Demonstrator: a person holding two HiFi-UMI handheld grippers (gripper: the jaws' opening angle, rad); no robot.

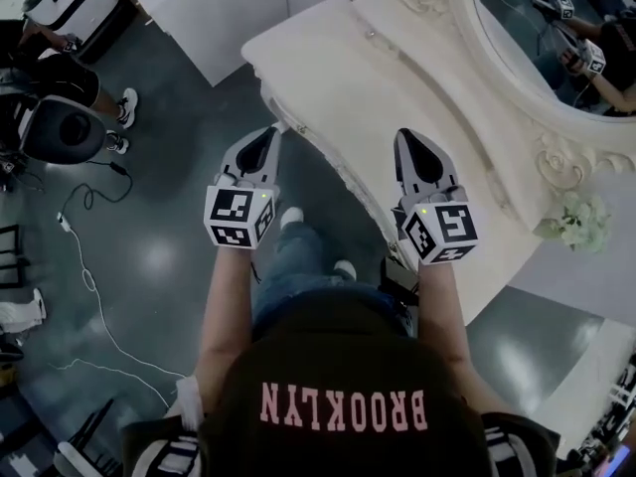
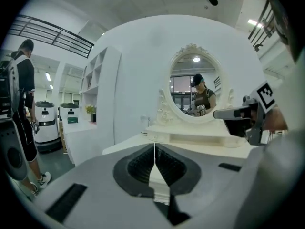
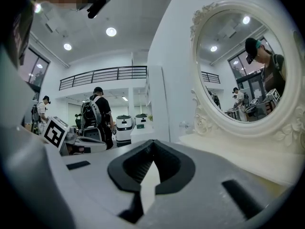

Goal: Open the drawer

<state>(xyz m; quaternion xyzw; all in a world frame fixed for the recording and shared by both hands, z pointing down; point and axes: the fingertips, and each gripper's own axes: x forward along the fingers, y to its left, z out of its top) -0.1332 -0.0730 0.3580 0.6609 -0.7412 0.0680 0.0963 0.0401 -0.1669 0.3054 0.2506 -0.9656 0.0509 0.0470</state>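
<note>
A white dressing table (image 1: 338,78) with an oval mirror (image 1: 537,28) stands ahead of me, running from the upper middle to the right. Its carved front edge (image 1: 343,182) faces me; I cannot make out a drawer front below it. My left gripper (image 1: 275,127) is shut and empty, its tip at the table's near left corner. My right gripper (image 1: 401,133) hangs over the tabletop near the front edge, shut and empty too. In the left gripper view the shut left gripper (image 2: 154,147) points at the table (image 2: 190,144) and mirror (image 2: 194,92). In the right gripper view the right gripper (image 3: 152,142) points along the tabletop (image 3: 238,154).
A person in black (image 1: 60,78) stands at the far left beside a round grey machine (image 1: 65,132). A white cable (image 1: 89,276) trails over the dark floor. White flowers (image 1: 576,222) lie at the table's right end. White service robots (image 2: 45,123) stand by a white counter.
</note>
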